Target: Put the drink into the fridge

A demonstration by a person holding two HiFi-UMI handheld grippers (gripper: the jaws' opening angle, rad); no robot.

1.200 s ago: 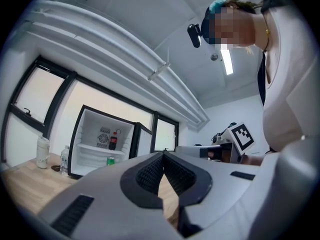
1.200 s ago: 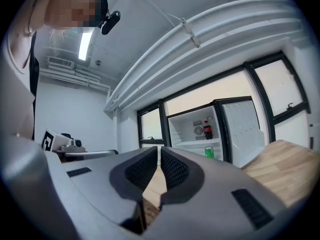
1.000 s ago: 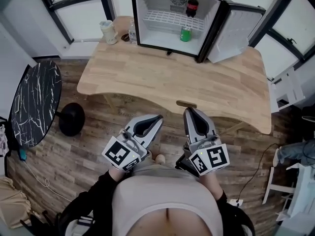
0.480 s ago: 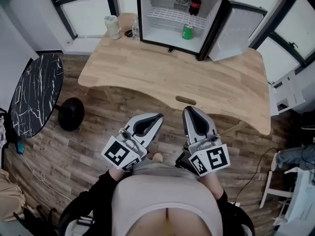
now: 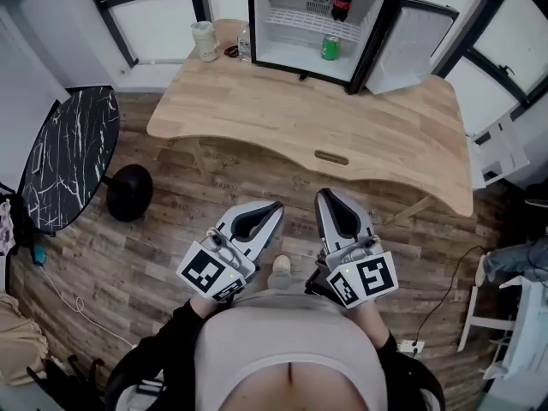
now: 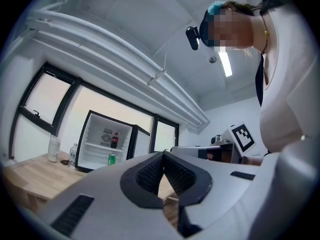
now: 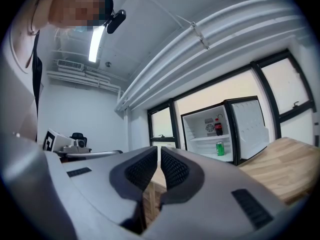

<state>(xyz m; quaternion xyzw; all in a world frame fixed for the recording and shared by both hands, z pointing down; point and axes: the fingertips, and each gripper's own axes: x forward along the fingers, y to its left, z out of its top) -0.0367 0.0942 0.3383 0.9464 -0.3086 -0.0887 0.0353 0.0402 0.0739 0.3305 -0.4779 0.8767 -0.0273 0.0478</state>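
Plank floor (image 5: 214, 187) underfoot; a light wooden table (image 5: 282, 118) stands ahead of me against a wall of dark-framed windows

- Drinks: a green can (image 5: 330, 48) stands upright on the bottom of the open mini fridge (image 5: 291, 51). A cola bottle (image 5: 342, 5) stands upright above it, at the back of the wire shelf (image 5: 295, 22). Both are already inside, and neither is touched by a tool
- The fridge sits at the far edge of the table, with its door (image 5: 415, 45) swung wide to the right
- Just left of the fridge on the tabletop are a small clear bottle (image 5: 244, 44) and, further left, a pale lidded cup (image 5: 205, 41). A small dark item lies between them; I can't tell what it is
- Left gripper (image 5: 276, 205): its own view shows the ribbed pads (image 6: 150, 174) meeting at the tips, with nothing between them
- Right gripper (image 5: 325, 193): pads (image 7: 172, 169) pressed together with only a thin slit, nothing caught in it
- I hold both tools side by side close to my body, over the floor and well short of the table, pointing toward the fridge
- Off to the left stand a round black marble-pattern table (image 5: 73, 157) and a black disc base (image 5: 130, 193) on the planks
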